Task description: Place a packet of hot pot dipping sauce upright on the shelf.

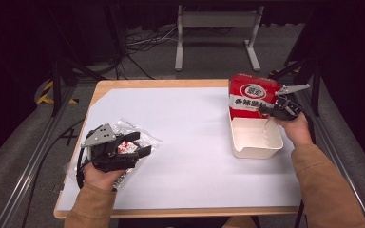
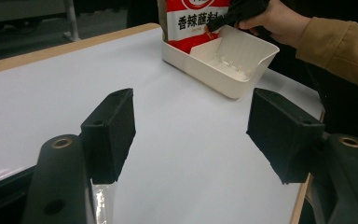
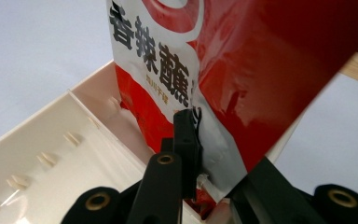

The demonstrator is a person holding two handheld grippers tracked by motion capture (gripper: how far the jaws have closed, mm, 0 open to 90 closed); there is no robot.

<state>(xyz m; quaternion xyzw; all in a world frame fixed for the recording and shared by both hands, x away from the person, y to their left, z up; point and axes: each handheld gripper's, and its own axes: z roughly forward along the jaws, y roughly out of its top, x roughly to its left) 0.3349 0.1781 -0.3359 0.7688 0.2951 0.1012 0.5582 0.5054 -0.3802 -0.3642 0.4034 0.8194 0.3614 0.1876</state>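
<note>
The counter (image 1: 180, 123) carries a white tray (image 1: 255, 138) at three o'clock, where the red pouch (image 1: 247, 97) stands in its far end. The right tongs (image 3: 200, 154) are clamped on the pouch's edge; the left tongs (image 1: 140, 144), jaws apart, rest at eight o'clock over a clear wrapper (image 1: 145, 137). With so thin a pinch, the pouch could slip or topple out of the tray.

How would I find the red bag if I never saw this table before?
Look at the white table, then its far right side, where a cream tray sits. The red bag stands in the tray's far end, pinched by the right tool. It's the only red-and-white packet with big black writing.
</note>
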